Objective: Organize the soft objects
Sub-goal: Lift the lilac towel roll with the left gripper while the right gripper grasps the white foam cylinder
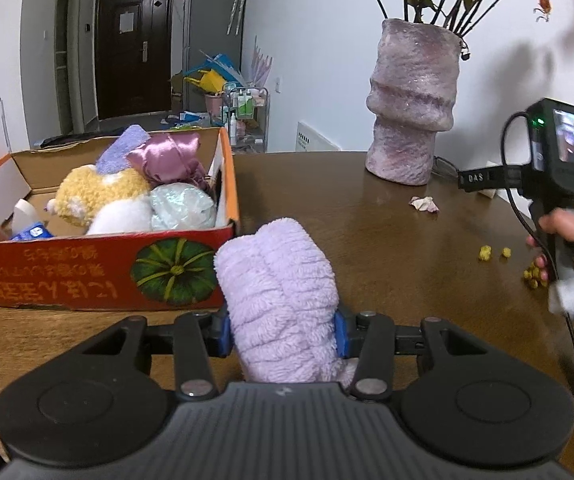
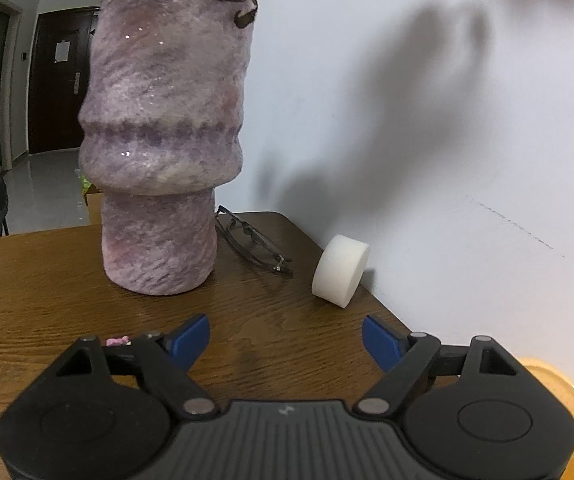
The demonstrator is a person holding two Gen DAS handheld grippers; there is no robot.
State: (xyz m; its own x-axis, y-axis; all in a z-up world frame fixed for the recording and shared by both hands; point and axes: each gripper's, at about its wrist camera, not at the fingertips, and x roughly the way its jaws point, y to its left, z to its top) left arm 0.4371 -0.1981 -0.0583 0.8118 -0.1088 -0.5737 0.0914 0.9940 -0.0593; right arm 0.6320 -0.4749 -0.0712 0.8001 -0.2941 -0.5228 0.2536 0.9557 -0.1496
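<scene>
My left gripper point(image 1: 283, 330) is shut on a rolled lilac fleece cloth point(image 1: 279, 300) and holds it just right of the red cardboard box point(image 1: 99, 270). The box holds several soft things: a yellow and white plush toy point(image 1: 99, 196), a pink satin piece point(image 1: 167, 158), a pale green bundle point(image 1: 183, 206) and a purple cloth point(image 1: 123, 150). My right gripper point(image 2: 285, 338) is open and empty above the table. A white foam cylinder point(image 2: 341, 268) lies on its side ahead of it, by the wall. The right gripper's body also shows in the left wrist view point(image 1: 559, 164).
A tall purple vase point(image 2: 163, 152) with dried flowers stands on the brown wooden table point(image 2: 39, 312), also in the left wrist view point(image 1: 411, 100). Folded glasses point(image 2: 255, 242) lie beside it. A crumpled petal point(image 1: 425, 203) and yellow crumbs point(image 1: 487, 253) lie on the table. A yellow round object point(image 2: 567, 408) sits beyond the table's right edge.
</scene>
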